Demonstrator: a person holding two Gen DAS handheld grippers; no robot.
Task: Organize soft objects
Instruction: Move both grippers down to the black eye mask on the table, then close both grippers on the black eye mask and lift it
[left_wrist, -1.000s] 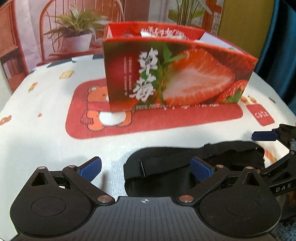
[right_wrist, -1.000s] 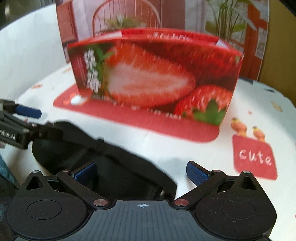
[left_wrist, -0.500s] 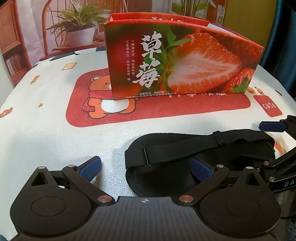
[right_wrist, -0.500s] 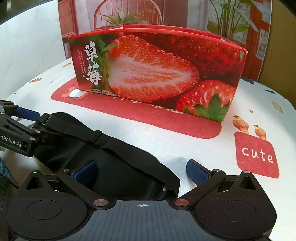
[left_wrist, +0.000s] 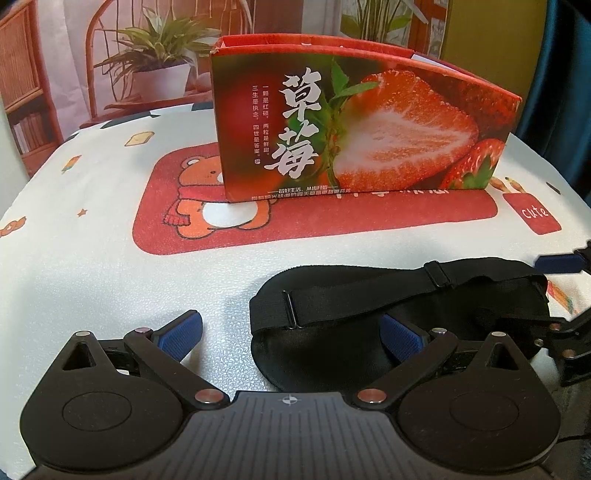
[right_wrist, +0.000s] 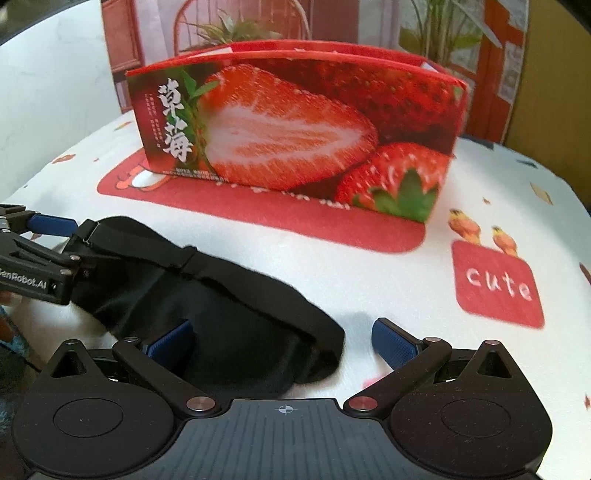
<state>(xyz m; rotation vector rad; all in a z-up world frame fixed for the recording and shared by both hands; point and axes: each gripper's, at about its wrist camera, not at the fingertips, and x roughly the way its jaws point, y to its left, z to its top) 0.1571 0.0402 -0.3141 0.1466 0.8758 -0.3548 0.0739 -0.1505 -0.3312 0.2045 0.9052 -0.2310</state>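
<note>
Both tongs sit low over the bench (left_wrist: 92, 280), spread wide, nothing pinched. Left tongs (left_wrist: 291, 332): one blue pad (left_wrist: 181, 332) over bare cloth, the other pad (left_wrist: 400, 334) over the black sleep mask (left_wrist: 351, 332), so the mask's left end lies betw. the fingers. Right tongs (right_wrist: 282, 341): left pad (right_wrist: 170, 341) over the mask (right_wrist: 229, 314), right pad (right_wrist: 393, 341) over white cloth just beside the mask's rounded end.

Mask lies flat on the bench near its front edge, strap (left_wrist: 369, 295) w/ a small buckle running across its top. Each wrist view catches the other tongs at the frame edge: in the left view the right tongs (left_wrist: 565, 295) at the mask's far end, in the right view the left tongs (right_wrist: 48, 247) at the opposite end. Whether those far pads touch the fabric, can't tell.

Behind the mask, apart from it, stands a strawberry-print box (left_wrist: 362, 133), open at top, on the red bear patch (left_wrist: 207, 218) of the white cloth. Red "cute" patch (right_wrist: 496, 284) lies to the right. Potted plant (left_wrist: 159, 62) and a rattan chair (left_wrist: 107, 44) are in the backdrop.
</note>
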